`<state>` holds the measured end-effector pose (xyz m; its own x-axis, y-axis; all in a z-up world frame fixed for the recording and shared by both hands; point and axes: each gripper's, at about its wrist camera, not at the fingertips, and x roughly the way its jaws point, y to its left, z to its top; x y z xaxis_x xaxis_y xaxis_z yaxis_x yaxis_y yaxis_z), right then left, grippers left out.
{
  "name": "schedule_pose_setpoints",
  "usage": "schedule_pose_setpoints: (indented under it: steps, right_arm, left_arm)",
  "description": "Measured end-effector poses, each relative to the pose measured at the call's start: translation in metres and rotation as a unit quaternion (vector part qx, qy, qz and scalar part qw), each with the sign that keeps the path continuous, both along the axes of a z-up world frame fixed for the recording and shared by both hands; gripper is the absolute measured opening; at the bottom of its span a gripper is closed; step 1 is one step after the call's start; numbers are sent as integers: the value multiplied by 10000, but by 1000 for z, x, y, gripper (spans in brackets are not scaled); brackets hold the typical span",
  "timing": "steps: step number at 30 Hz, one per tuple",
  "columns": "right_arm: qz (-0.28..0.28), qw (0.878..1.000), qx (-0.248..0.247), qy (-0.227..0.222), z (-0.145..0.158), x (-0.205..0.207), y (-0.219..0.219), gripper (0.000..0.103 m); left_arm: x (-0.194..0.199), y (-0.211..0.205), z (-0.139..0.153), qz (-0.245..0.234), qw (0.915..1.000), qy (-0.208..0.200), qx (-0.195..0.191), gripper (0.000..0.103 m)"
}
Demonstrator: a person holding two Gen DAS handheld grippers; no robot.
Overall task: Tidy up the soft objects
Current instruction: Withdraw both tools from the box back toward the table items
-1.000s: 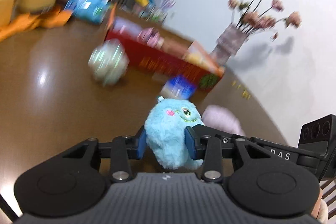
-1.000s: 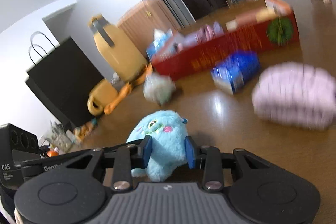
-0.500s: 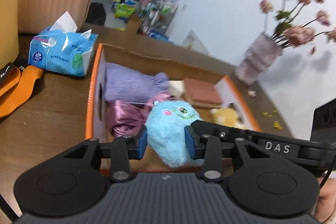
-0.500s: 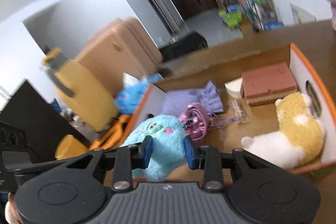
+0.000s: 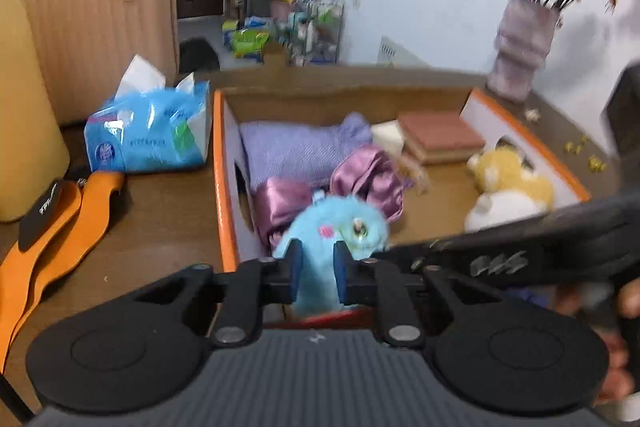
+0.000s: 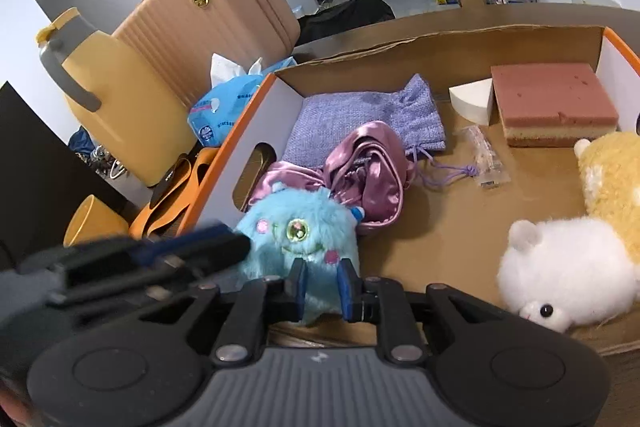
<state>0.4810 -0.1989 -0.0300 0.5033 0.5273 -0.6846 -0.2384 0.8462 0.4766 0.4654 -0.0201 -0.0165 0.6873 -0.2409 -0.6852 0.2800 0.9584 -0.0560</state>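
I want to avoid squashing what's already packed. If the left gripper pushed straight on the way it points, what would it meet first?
Apart from the blue plush clamped in the left gripper, probably the shiny purple satin pouch in the box; depth is uncertain.

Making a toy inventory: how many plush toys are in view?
3: blue plush held by both grippers over the box's left side; white plush and yellow plush at right. None seem hidden.

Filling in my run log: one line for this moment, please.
phase: placing | left gripper and right gripper: both shut on blue plush | location: cardboard box near corner
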Motion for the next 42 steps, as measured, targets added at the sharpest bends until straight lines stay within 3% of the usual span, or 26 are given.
schedule_pose_setpoints:
  steps: [3, 7, 9, 11, 13, 14, 15, 16, 17, 19, 24, 30, 36, 42]
  right_arm:
    - [-107, 9994, -203, -272, 20, -14, -9, 19]
    - [-309, 9938, -553, -918, 66, -45, -31, 36]
    - [-421, 9884, -736, -1261, 90, -63, -44, 39]
    - [-553, 9807, -957, -1610, 113, -86, -56, 47]
    - [-717, 9669, -1212, -2128, 134, -115, -67, 69]
    - [-793, 9578, -1320, -2427, 140, -129, -72, 77]
    - [-885, 9474, -1406, -2734, 145, -143, -76, 92]
    - [-1021, 9329, -1482, -3121, 148, -161, -82, 99]
    - [-1113, 9215, -1539, -3387, 149, -174, -86, 99]
    - [-1223, 9074, -1650, -3667, 149, -195, -92, 100]
    - [-1439, 9017, -1524, -3782, 153, -223, -102, 100]
    - [-1565, 8894, -1577, -3995, 150, -269, -99, 100]
    - [-1498, 8874, -1374, -4137, 118, -352, -95, 102]
    - [-1365, 8981, -1174, -4012, 66, -436, -89, 103]
  left_arm:
    - [-12, 1, 9, 94, 9998, -178, 27, 18]
    - [-41, 9, 49, 136, 9979, -640, -38, 19]
    - [-59, 13, 73, 207, 9956, -914, -70, 21]
    - [-80, 18, 94, 279, 9922, -1208, -91, 29]
    - [-103, 21, 110, 381, 9865, -1589, -74, 40]
    - [-117, 22, 117, 411, 9822, -1829, -83, 50]
    - [-129, 22, 120, 414, 9786, -2011, -112, 57]
    - [-141, 22, 124, 416, 9744, -2203, -137, 70]
    - [-154, 22, 125, 443, 9690, -2427, -142, 78]
    - [-173, 20, 127, 465, 9601, -2753, -139, 83]
    - [-202, 17, 136, 548, 9553, -2895, -227, 83]
    - [-246, 22, 133, 758, 9476, -3092, -257, 90]
    - [-317, 32, 101, 912, 9496, -2967, -439, 98]
    - [-392, 46, 58, 894, 9532, -2793, -735, 101]
